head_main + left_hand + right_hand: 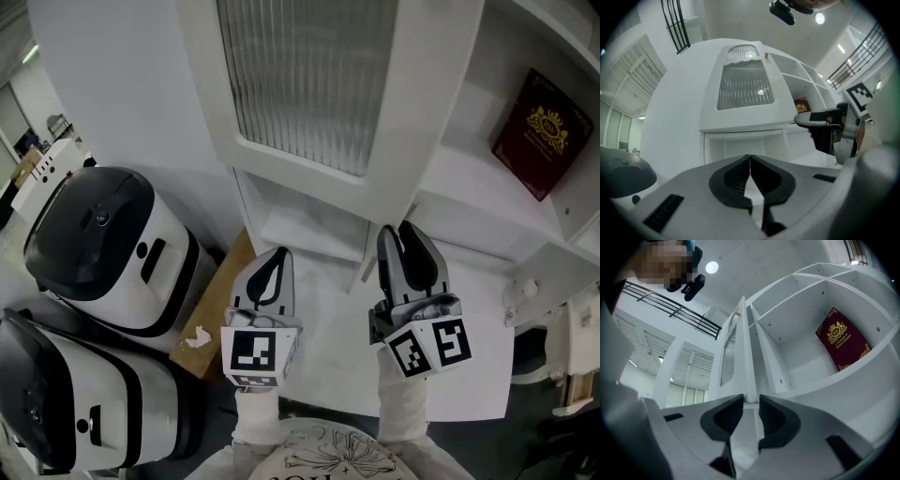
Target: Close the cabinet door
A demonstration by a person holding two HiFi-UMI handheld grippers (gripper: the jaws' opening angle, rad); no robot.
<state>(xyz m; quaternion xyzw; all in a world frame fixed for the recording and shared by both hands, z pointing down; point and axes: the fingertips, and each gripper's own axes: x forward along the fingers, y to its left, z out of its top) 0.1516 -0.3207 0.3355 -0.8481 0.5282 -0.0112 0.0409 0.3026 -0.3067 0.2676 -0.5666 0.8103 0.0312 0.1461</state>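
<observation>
Grey left gripper at 7 o'clock: jaws pressed together, empty. Grey right gripper at 5 o'clock: jaws spread, nothing pinched. White cabinet door with ribbed glass stands ajar at 12 o'clock, its edge lined up with the right jaw gap. Maroon book at 2 o'clock.
</observation>
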